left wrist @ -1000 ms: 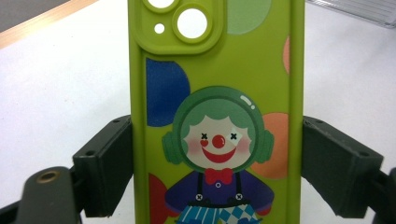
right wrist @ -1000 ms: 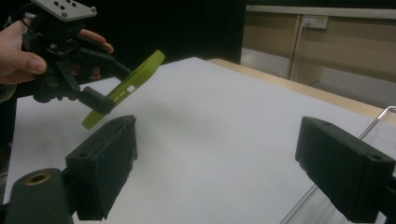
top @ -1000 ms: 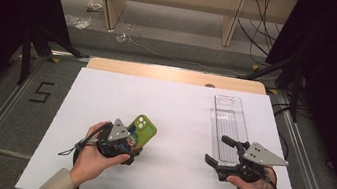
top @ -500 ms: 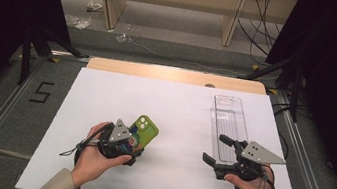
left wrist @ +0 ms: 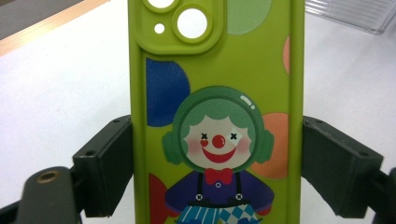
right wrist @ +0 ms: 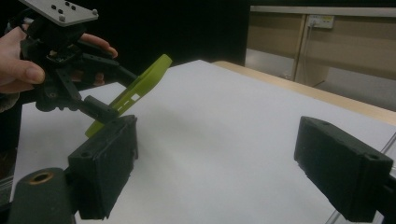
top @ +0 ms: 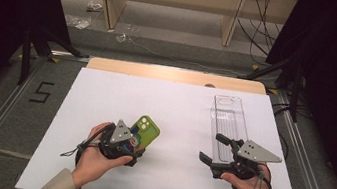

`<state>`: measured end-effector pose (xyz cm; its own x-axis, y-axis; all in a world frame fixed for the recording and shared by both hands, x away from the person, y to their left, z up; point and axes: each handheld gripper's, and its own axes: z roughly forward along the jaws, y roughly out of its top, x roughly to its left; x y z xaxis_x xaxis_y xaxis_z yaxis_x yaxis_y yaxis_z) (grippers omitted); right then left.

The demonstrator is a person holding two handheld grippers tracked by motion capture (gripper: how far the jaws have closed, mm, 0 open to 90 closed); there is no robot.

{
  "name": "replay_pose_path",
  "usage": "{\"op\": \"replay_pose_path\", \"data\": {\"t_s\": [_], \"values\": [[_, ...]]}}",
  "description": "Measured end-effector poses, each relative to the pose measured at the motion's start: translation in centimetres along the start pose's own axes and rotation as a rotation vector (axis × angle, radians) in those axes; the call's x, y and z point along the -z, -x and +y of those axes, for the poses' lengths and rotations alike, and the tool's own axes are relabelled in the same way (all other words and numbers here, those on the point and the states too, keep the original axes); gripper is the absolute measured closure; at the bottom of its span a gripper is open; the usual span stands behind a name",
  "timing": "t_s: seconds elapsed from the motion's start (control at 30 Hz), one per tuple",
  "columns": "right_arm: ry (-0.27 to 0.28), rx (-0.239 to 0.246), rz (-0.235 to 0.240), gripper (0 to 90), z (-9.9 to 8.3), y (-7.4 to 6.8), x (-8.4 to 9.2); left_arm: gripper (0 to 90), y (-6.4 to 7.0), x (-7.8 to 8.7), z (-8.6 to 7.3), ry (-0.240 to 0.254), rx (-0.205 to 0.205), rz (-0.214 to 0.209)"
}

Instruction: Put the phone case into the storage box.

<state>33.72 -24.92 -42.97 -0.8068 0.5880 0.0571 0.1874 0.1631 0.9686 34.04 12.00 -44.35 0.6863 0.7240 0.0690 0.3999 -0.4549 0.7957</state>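
A white-topped desk (top: 174, 110) with a pale wooden far edge carries the work. A clear, long rectangular plastic tray (top: 226, 126) lies flat on its right half, just beyond the right gripper (top: 214, 149). The lime-green soft phone case with a clown print (top: 143, 131) is held tilted, its camera end raised off the desk, by the left gripper (left wrist: 217, 163); both black fingers (left wrist: 105, 170) are pressed against the case's long edges. The right gripper is held just above the desk, turned toward the case; its fingers (right wrist: 105, 161) are spread wide, with nothing between them.
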Motion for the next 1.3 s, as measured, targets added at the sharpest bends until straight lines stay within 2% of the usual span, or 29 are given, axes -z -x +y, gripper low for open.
{"op": "replay_pose_path", "data": {"t_s": [1.3], "values": [[-0.012, 0.001, 0.017, 14.8, 0.3, -0.6, -1.1, 16.2, 2.4, -0.7, 0.9, 0.015, -0.043, -0.041]]}}
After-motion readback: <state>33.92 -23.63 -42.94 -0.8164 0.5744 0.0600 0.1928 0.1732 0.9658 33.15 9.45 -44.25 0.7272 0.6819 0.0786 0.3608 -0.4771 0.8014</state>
